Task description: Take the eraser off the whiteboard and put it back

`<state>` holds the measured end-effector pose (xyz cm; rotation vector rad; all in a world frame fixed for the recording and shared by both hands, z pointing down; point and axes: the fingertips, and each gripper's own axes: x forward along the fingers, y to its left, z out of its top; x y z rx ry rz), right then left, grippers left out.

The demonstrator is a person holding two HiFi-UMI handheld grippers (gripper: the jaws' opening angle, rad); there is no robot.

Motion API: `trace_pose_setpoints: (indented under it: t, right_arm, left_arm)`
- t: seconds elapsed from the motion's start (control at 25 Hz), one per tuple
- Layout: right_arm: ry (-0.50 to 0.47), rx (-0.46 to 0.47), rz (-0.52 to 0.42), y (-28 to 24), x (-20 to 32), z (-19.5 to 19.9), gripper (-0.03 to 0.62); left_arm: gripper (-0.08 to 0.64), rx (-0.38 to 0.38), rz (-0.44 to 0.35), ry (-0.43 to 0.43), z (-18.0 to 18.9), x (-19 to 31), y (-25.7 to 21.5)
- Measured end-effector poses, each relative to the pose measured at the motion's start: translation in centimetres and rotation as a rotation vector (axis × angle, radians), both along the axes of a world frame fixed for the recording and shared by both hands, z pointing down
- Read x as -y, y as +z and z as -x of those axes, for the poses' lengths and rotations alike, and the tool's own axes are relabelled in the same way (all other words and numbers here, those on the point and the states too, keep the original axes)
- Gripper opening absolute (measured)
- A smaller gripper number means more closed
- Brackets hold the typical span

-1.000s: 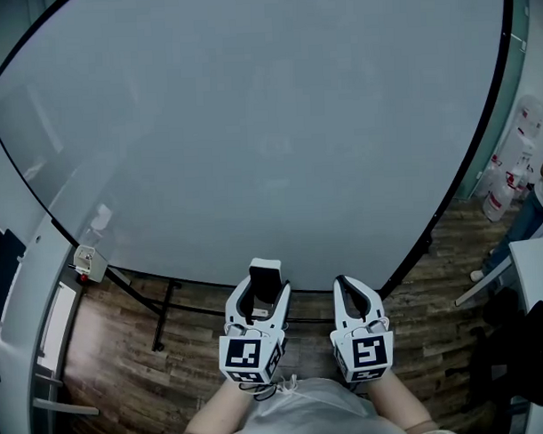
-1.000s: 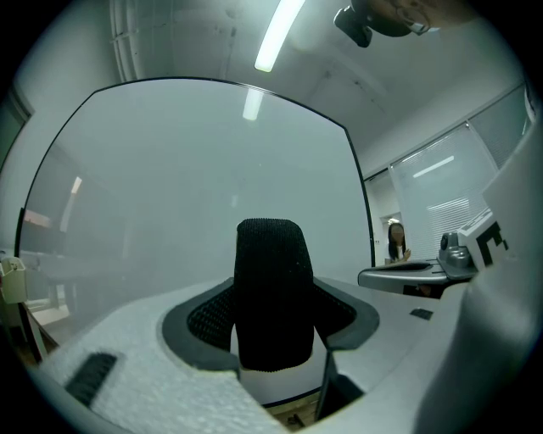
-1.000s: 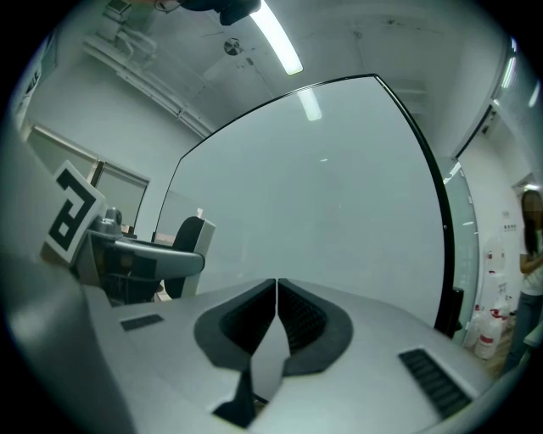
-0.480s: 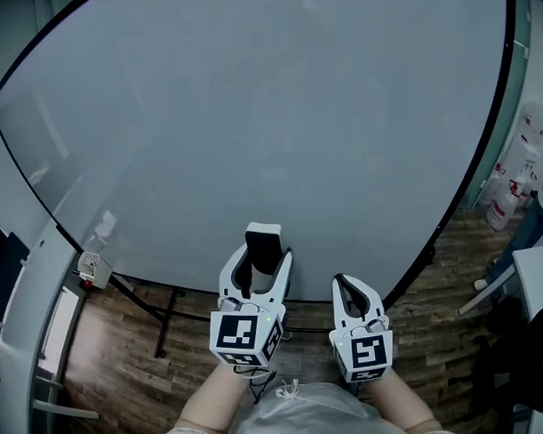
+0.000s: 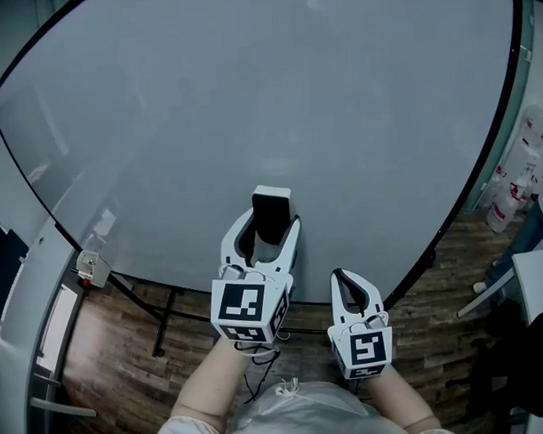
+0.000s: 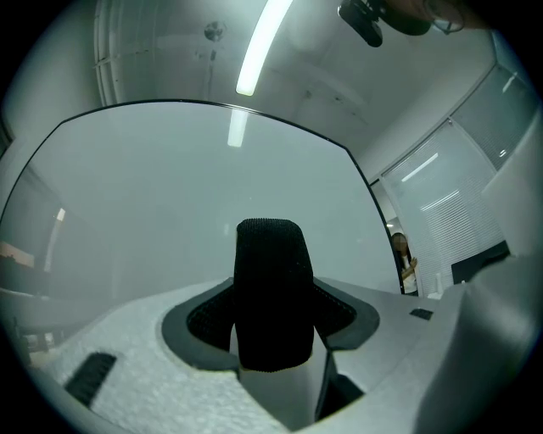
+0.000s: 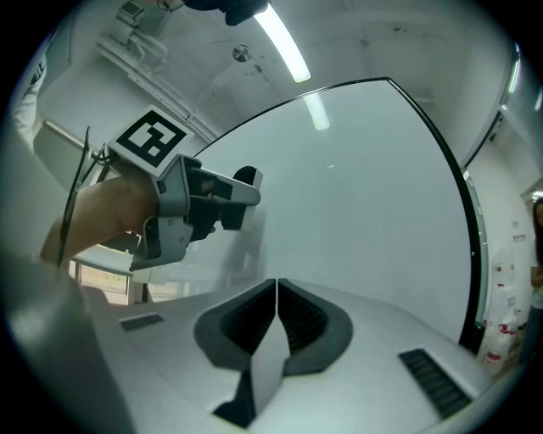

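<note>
The left gripper (image 5: 273,224) is now higher than it was a second ago: in the head view it has climbed from low near the bottom edge of the whiteboard (image 5: 250,106) to a spot well up in front of the board's lower middle, and it has carried the eraser (image 5: 272,201) up with it. Its hold has not changed. The jaws stand wide with their pads pressed on either side of the eraser, whose dark felt fills the gap in the left gripper view and whose pale end sticks out past the tips. The right gripper (image 5: 342,281) has scarcely shifted; it hangs low beside the person's body, jaws together with nothing between them, and plays no part at present. So the eraser is off the board and in the air, close in front of the grey surface, though no view shows whether its far end touches the board yet. From the task, the lift looks like the return leg: the eraser has been taken off and is being brought back up to be set on the board again. What remains, by that reading, is to press it flat against the surface so that it stays there, then let the jaws go and draw the gripper away. The risk lies in letting go before it sits flat, since it would then drop to the wooden floor (image 5: 125,350).
</note>
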<state>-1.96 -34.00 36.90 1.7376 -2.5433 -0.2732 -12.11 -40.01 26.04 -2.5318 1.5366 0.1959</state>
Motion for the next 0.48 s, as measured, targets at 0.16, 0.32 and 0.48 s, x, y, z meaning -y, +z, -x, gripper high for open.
trace_pose_setpoints:
  t: [0.16,0.32,0.48]
  right_arm:
    - [0.003,0.004,-0.001,-0.1,0.2,-0.3,0.028]
    - [0.001,0.004,0.002,0.1,0.4,-0.3,0.028]
    - [0.0,0.009,0.01,0.3,0.8,-0.4,0.028]
  left_arm:
    - [0.262,0.017,0.024,-0.02,-0.6,1.1,0.4]
    - [0.262,0.031,0.02,-0.05,-0.5,1.5,0.4]
    - [0.262,0.038,-0.009,-0.075,-0.5,1.6,0.3]
